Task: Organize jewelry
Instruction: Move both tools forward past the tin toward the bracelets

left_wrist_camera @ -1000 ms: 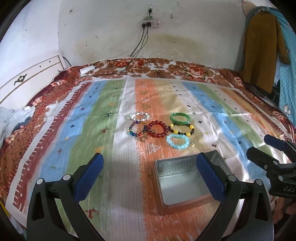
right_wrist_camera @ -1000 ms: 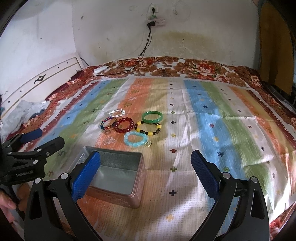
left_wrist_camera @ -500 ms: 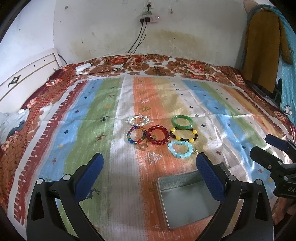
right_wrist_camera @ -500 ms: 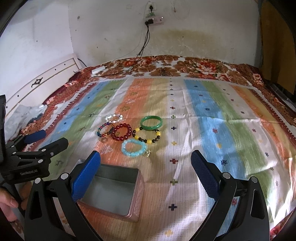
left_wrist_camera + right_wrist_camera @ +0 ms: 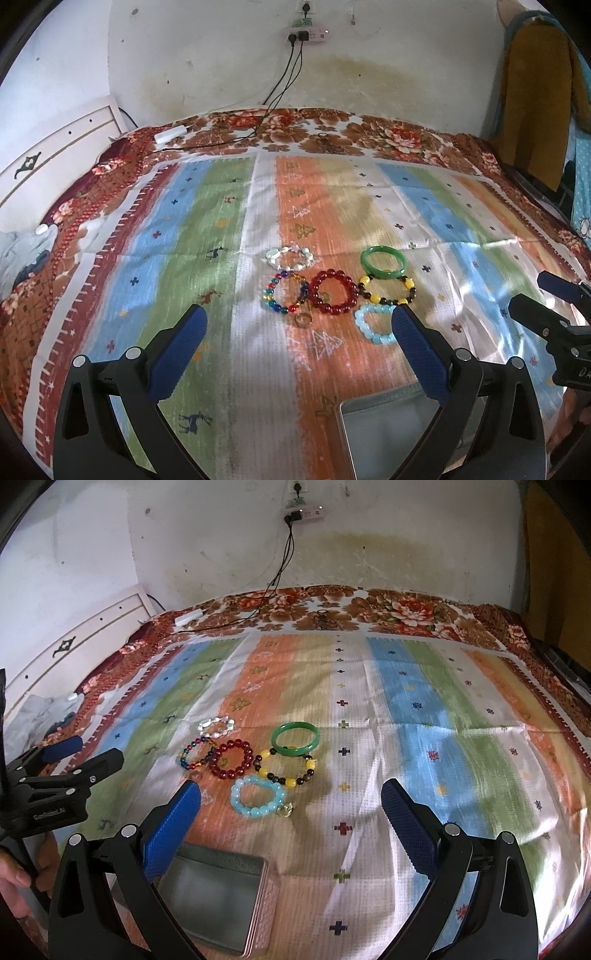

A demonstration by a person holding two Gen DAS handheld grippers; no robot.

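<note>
**Both grippers spread above the tin, bracelets beyond**

Nearest: left gripper and right gripper, each with fingers wide apart, nothing between them. Just below — an open metal tin on the striped bedspread. Past it, a pale blue bead bracelet, then the dark red bead bracelet, multicolour bead bracelet, yellow-and-dark bead bracelet and a small ring. Farther: green bangle, white bead bracelet. Farthest — wall socket strip.
</note>
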